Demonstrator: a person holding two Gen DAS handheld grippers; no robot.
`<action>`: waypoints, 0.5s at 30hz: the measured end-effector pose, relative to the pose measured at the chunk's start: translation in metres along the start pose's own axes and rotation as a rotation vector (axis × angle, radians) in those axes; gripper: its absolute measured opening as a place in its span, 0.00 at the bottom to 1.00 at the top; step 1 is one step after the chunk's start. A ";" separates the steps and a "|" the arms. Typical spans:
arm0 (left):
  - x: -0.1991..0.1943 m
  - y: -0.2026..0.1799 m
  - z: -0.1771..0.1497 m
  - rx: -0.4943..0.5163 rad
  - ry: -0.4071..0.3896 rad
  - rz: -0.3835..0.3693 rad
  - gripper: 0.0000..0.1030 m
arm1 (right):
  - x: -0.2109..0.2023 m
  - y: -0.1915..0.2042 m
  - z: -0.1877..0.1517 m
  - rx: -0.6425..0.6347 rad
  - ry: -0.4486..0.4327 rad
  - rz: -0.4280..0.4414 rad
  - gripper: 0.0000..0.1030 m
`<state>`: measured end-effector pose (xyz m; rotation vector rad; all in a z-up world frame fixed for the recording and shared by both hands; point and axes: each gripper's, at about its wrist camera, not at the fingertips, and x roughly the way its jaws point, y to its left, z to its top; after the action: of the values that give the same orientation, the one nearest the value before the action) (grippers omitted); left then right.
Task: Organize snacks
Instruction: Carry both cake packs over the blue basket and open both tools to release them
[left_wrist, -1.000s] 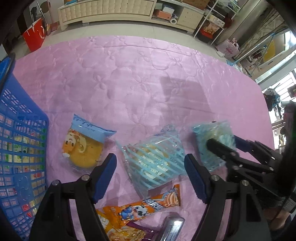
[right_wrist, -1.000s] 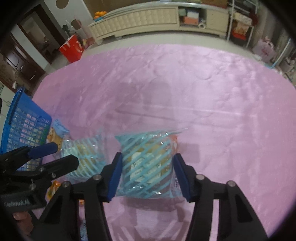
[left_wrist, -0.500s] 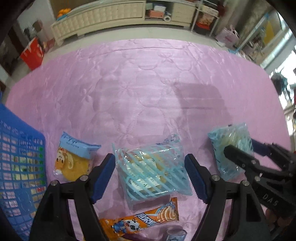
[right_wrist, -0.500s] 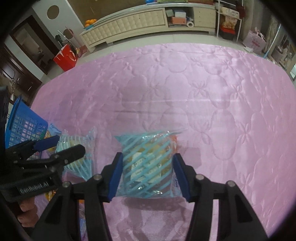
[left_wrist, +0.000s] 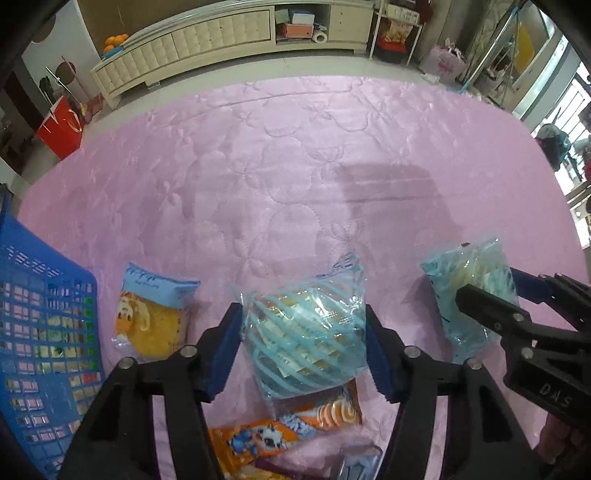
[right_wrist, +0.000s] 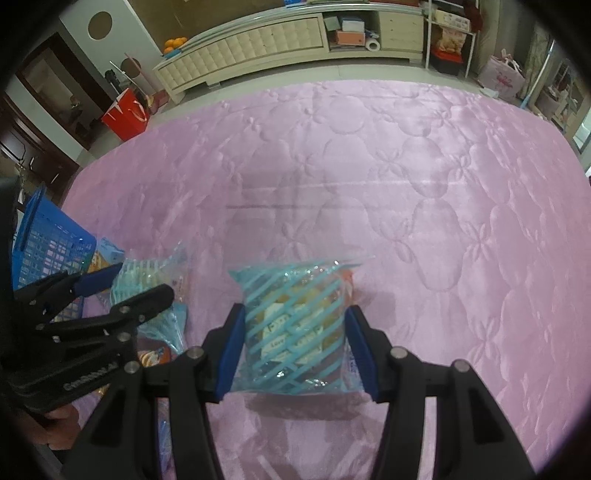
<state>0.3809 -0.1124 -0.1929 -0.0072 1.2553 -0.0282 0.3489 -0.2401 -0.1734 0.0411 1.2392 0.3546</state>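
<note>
From the left wrist camera, the left gripper (left_wrist: 304, 349) points steeply down at a pink quilted cover (left_wrist: 295, 177), and its jaws are closing around a clear snack bag with pale blue stripes (left_wrist: 306, 343); both blue pads sit at the bag's sides, right against the wrapper, though a firm squeeze cannot be told. Just left of it lies a round yellow cake in a blue-topped wrapper (left_wrist: 151, 317), and further left stands a blue plastic basket (left_wrist: 44, 332) with packets showing through its mesh. Below the striped bag lies an orange packet with a cartoon animal (left_wrist: 288, 428). At the right edge the right gripper (left_wrist: 491, 291) reaches in over a second striped bag (left_wrist: 465, 295). From the right wrist camera, the right gripper (right_wrist: 295, 347) is partly open and clamped on that second striped bag (right_wrist: 295, 328), its pads pressing both sides while the bag's bottom rests on the cover (right_wrist: 406, 184). To the left the left gripper (right_wrist: 136, 284) stands over its own bag (right_wrist: 147, 273), with the basket (right_wrist: 48, 247) beyond it.
</note>
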 end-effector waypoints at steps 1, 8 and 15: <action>-0.006 0.002 -0.002 0.009 -0.014 0.004 0.56 | -0.005 0.001 0.000 -0.002 -0.009 -0.002 0.57; -0.072 0.013 -0.011 0.019 -0.140 -0.040 0.56 | -0.046 0.023 0.004 -0.045 -0.081 -0.003 0.57; -0.143 0.043 -0.029 0.018 -0.250 -0.084 0.56 | -0.093 0.060 0.012 -0.085 -0.153 -0.004 0.57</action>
<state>0.3095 -0.0659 -0.0674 -0.0465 1.0045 -0.1080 0.3196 -0.2082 -0.0704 -0.0069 1.0721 0.3931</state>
